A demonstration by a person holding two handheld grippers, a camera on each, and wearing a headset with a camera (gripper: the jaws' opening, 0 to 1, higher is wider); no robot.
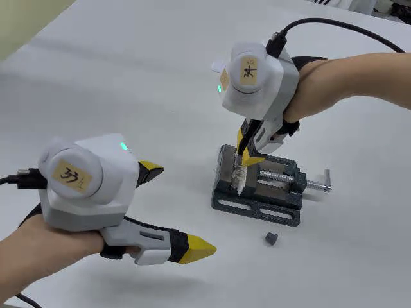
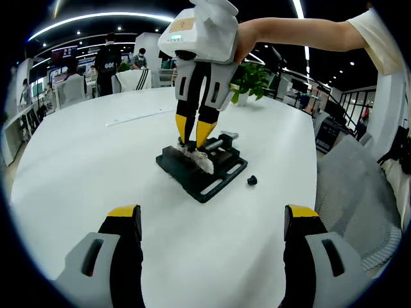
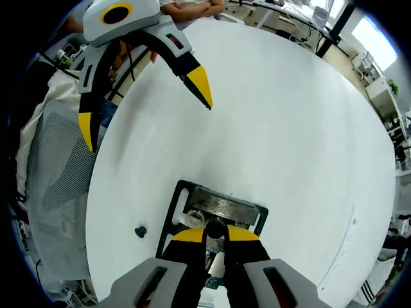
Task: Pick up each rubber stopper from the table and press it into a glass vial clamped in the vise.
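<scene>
A dark vise (image 1: 257,200) stands on the white table (image 1: 128,77) with a clear glass vial (image 1: 239,182) clamped in its jaws. My right gripper (image 1: 248,156) points straight down over the vial, shut on a dark rubber stopper (image 3: 215,228) at the vial's mouth. One loose stopper (image 1: 271,239) lies on the table just in front of the vise, and the left gripper view shows this stopper (image 2: 252,180) to the right of the vise (image 2: 218,179). My left gripper (image 1: 175,209) hovers open at the lower left, well away from the vise, with nothing between its fingers.
The vise's screw handle (image 1: 326,183) sticks out to the right. A grey mesh chair (image 2: 359,199) stands at the table's edge. People and more chairs are far behind the table.
</scene>
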